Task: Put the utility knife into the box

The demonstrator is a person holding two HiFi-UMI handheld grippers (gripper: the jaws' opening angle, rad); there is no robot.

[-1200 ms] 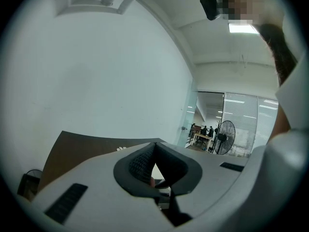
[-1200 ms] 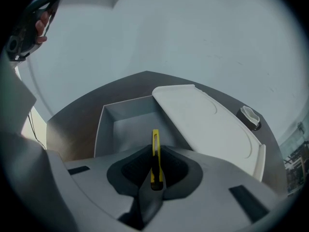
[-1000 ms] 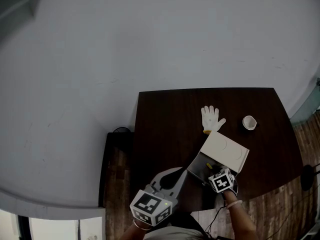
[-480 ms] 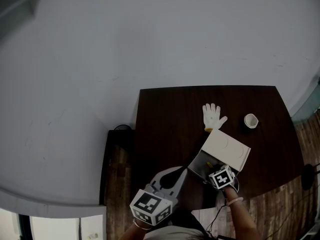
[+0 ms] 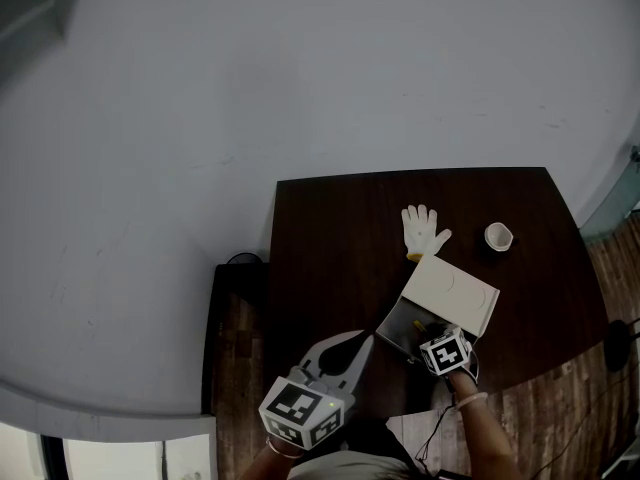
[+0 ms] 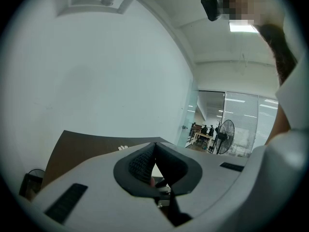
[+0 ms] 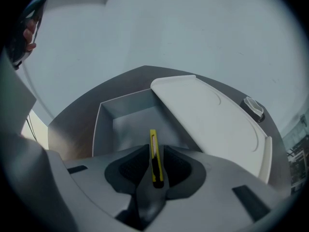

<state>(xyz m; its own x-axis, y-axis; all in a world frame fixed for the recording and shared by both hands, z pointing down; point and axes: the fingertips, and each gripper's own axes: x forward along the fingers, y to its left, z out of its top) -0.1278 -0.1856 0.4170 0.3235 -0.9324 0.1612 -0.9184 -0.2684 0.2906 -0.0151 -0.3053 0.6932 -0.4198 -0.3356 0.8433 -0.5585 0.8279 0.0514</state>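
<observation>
Right claw (image 7: 155, 150) hangs tilted down over the open grey rectangular box (image 7: 104, 124), which sits at the near edge of the dark brown wooden counter (image 5: 330, 238). Its jaws have just been opening and now stand wide. The slim yellow utility knife (image 7: 153, 159) is between the pads, nose pointing into the box, and the pads don't look pressed on it, so I'd call it released or right at release. The knife looks not yet flat on the box floor; can't tell if its tip touches. The box's white lid (image 7: 212, 124) leans open on the right side.

Left claw (image 6: 153, 146) is held low and near level off the counter's near-left corner, clenched on nothing, idle.

1 white work glove (image 5: 422, 231) and 1 small white cup (image 5: 497, 235) lie beyond the box, untouched.

Judgement: drop step, task nearly done; the knife should fall in.
</observation>
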